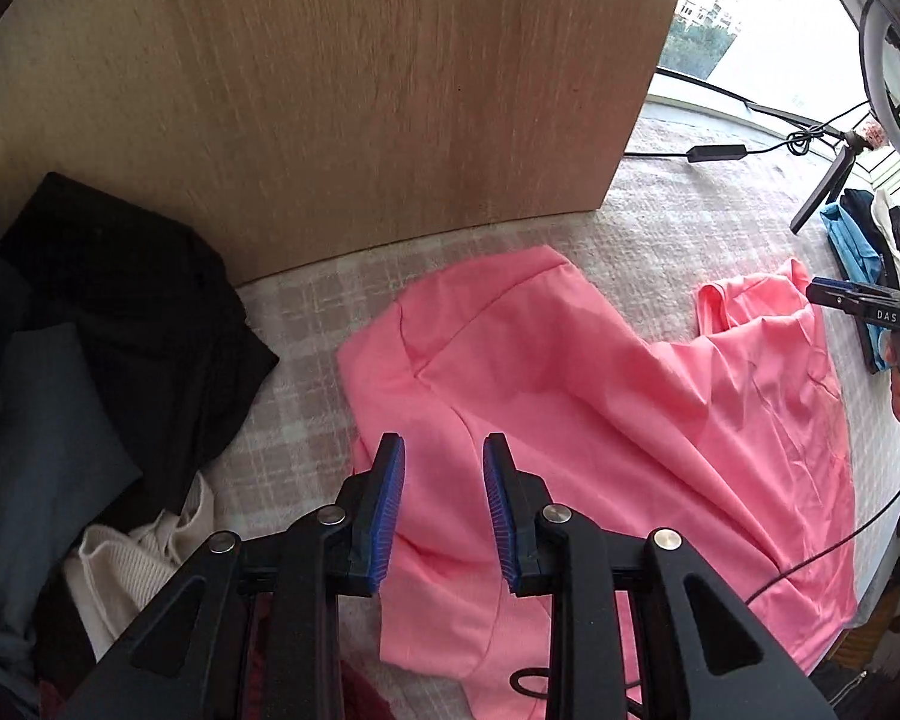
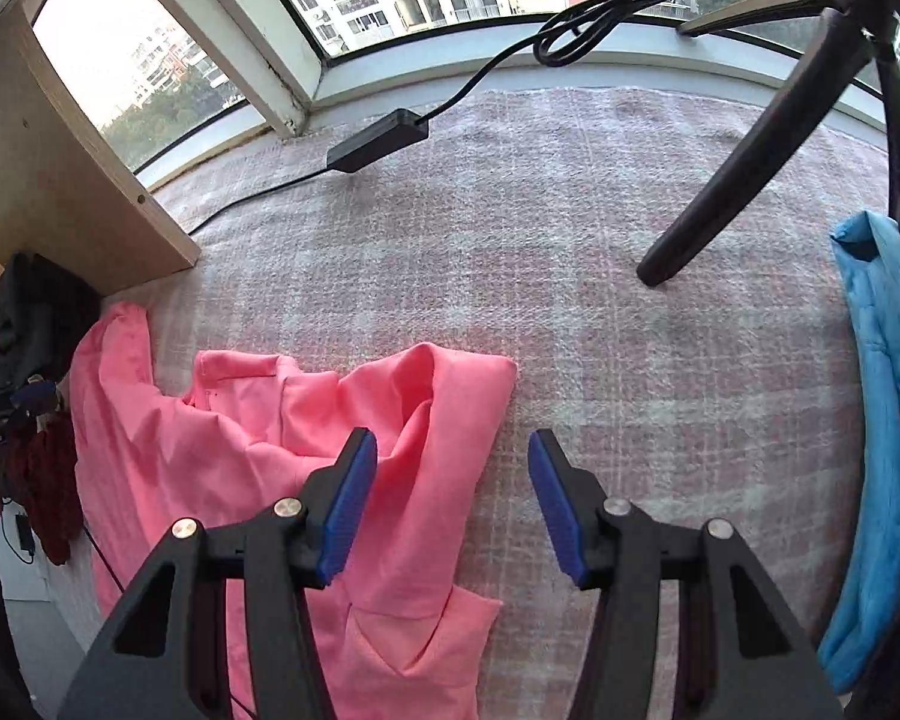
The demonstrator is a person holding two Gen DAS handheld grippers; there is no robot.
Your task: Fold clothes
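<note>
One pink garment (image 1: 600, 420) (smooth, creased fabric) is spread on the plaid woven blanket (image 2: 570, 240). Nothing is gripped: the left gripper (image 1: 444, 504) is narrowly parted above it, the right gripper (image 2: 453, 498) wider over its right edge.

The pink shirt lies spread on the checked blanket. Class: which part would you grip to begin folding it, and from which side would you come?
Probably grip the pink shirt at its folded-over right edge, coming down from above on the bare blanket side. That edge lies raised and free of other clothes, and the open right gripper hangs just over it. The left gripper, also open, could pinch the opposite shoulder.
</note>
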